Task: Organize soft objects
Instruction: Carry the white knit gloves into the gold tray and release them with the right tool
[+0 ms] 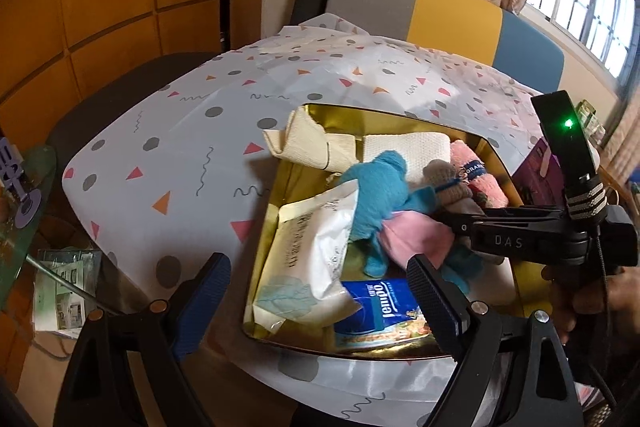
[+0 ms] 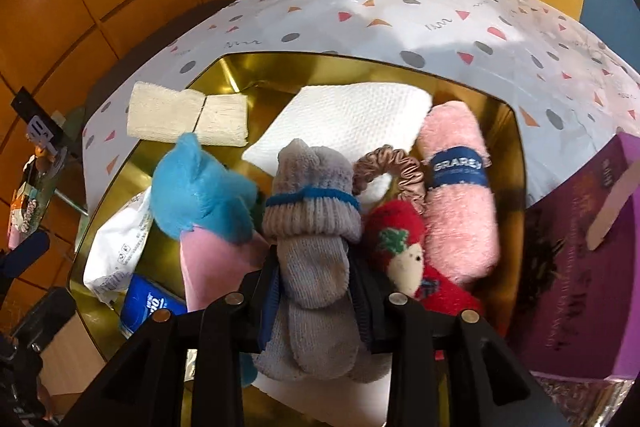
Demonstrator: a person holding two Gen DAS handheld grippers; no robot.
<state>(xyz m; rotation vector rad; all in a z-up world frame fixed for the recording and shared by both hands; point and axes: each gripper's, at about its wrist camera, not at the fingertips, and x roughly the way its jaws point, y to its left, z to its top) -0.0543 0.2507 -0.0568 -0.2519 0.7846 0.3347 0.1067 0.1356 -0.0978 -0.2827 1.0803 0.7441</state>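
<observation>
A gold tin tray (image 1: 372, 115) (image 2: 224, 71) on the patterned tablecloth holds soft things. My right gripper (image 2: 316, 287) is shut on a rolled grey sock (image 2: 312, 227) over the tray; the sock (image 1: 444, 179) also shows in the left wrist view. Beside it lie a blue plush toy (image 2: 200, 191) (image 1: 380, 195), a pink towel roll (image 2: 460, 195), a red sock (image 2: 404, 251), a pink scrunchie (image 2: 400, 167), a white folded cloth (image 2: 348, 119) and a beige cloth (image 2: 188, 119). My left gripper (image 1: 320, 303) is open and empty at the tray's near-left edge.
A white wipes pack (image 1: 316, 255) and a blue tissue pack (image 1: 380, 311) lie in the tray's near end. A purple box (image 2: 580, 287) stands right of the tray. A striped chair back (image 1: 452, 11) is beyond the table. Papers (image 1: 64, 291) lie at the left.
</observation>
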